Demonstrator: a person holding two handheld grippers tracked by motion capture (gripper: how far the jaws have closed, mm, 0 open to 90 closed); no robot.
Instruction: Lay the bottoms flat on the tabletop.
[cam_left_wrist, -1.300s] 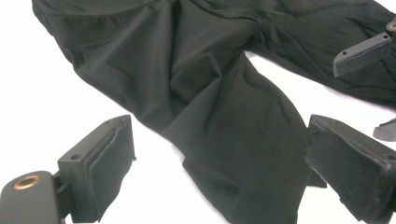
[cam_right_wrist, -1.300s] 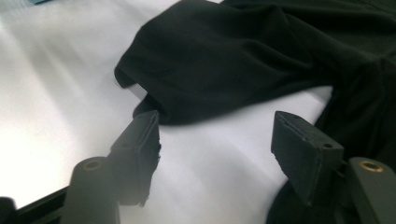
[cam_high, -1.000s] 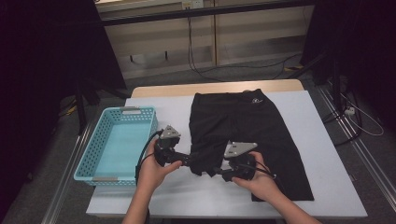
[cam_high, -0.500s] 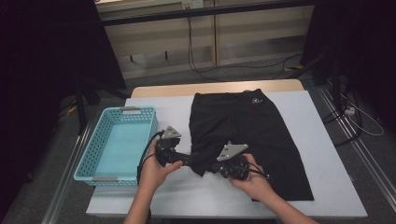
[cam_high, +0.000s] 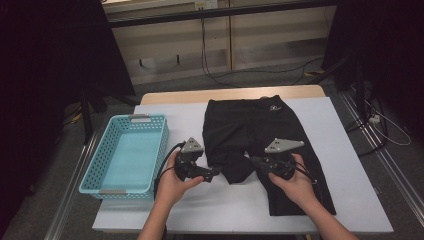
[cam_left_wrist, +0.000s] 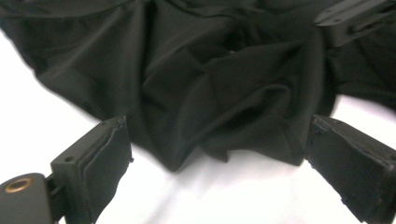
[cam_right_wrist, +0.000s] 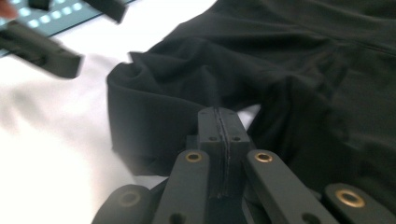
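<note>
On the bench, a first fold of the black shorts is only beginning.

On the white bench (cam_high: 350, 200) we see the black shorts (cam_high: 250, 125) spread flat, waistband at 12 o'clock, legs toward 6 o'clock. The left leg (cam_high: 235, 167) is already gathered up and shorter than the other one, so we judge the folding has just started; the remaining folds and the placing in the blue basket (cam_high: 100, 165) at 9 o'clock are still to do. The right claw (cam_right_wrist: 219, 122) has just been closing and its jaws are now together, seemingly pinching the cloth at the bunched leg. The left claw (cam_left_wrist: 219, 154) stands apart, around the crumpled hem without pressing it. Near the waistband there is a small white logo (cam_high: 273, 106), too small for us to read.
</note>
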